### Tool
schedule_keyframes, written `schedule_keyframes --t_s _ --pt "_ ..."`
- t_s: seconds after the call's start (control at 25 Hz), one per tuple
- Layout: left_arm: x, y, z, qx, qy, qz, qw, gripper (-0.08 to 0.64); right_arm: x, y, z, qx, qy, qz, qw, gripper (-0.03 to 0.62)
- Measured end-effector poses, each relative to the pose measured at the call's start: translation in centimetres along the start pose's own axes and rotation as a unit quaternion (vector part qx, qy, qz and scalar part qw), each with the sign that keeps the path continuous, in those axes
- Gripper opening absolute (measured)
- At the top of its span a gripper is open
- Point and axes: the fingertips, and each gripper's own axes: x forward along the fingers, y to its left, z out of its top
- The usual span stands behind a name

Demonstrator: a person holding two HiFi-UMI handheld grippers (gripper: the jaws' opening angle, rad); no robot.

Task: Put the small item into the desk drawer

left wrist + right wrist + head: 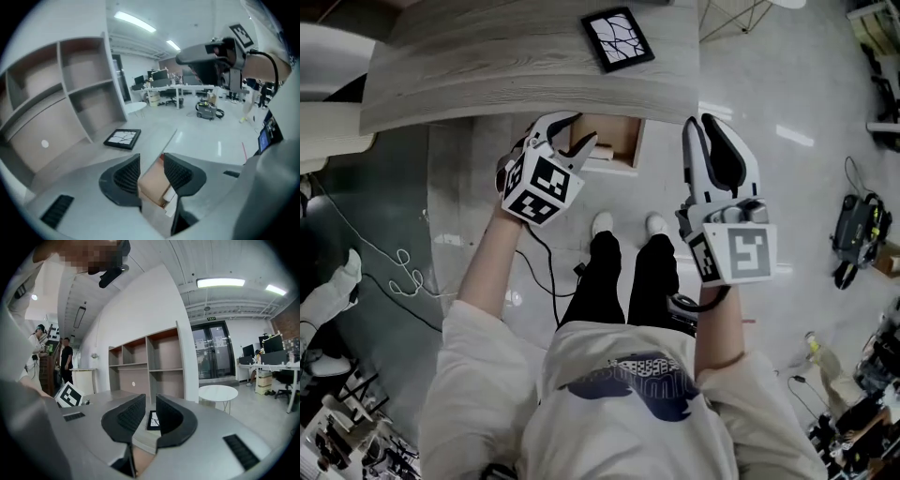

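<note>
Both grippers empty at the open drawer, small item on the desk.
The left gripper (578, 131) (151, 163) hangs at the front of the open drawer (619, 166) (151, 187) under the desk (487, 66) edge, its jaws apart with the drawer's brown inside showing in the gap; whether a jaw touches the drawer is unclear. The right gripper (701, 122) (150, 404) is held up beside it, off the desk edge, its jaws a narrow gap apart with nothing between. The small item (617, 39) (123, 138) (153, 420), a black-framed square, lies flat on the desk top, well apart from both.
</note>
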Motion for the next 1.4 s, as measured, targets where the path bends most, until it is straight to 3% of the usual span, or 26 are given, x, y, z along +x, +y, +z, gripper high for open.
schedule_keyframes --t_s 0.16,0.32,0.48,0.68,0.84,1.04,1.28,1.4 --pt "-4.7 1.5 2.6 -0.059 -0.044 0.058 0.9956 0.149 -0.1 1.0 2.4 -0.002 -0.008 0.020 1.000 0.066" --pt "-10.0 3.1 4.7 -0.100 -0.080 0.127 0.9836 0.122 -0.3 2.1 4.4 -0.010 -0.018 0.047 0.999 0.066" --pt "-15.1 4.2 6.2 -0.145 -0.131 0.195 0.9611 0.050 -1.2 3.1 6.1 -0.018 -0.024 0.072 0.997 0.066" --pt "-20.7 4.3 7.9 -0.174 -0.182 0.270 0.9294 0.019 -2.2 4.1 8.9 -0.033 -0.041 0.100 0.994 0.066" --pt "-24.8 3.8 9.8 -0.179 -0.226 0.329 0.8994 0.009 -2.8 4.6 10.9 -0.041 -0.059 0.117 0.991 0.066" --pt "-29.3 2.9 12.2 -0.182 -0.305 0.368 0.8591 0.009 -4.1 4.9 12.5 -0.050 -0.077 0.130 0.987 0.064" --pt "-34.6 1.3 16.9 -0.106 -0.365 0.419 0.8249 0.008 -5.1 5.2 14.4 -0.055 -0.097 0.141 0.984 0.064" --pt "-35.7 0.7 18.0 -0.087 -0.368 0.438 0.8157 0.008 -5.3 5.6 14.9 -0.057 -0.106 0.147 0.982 0.064"
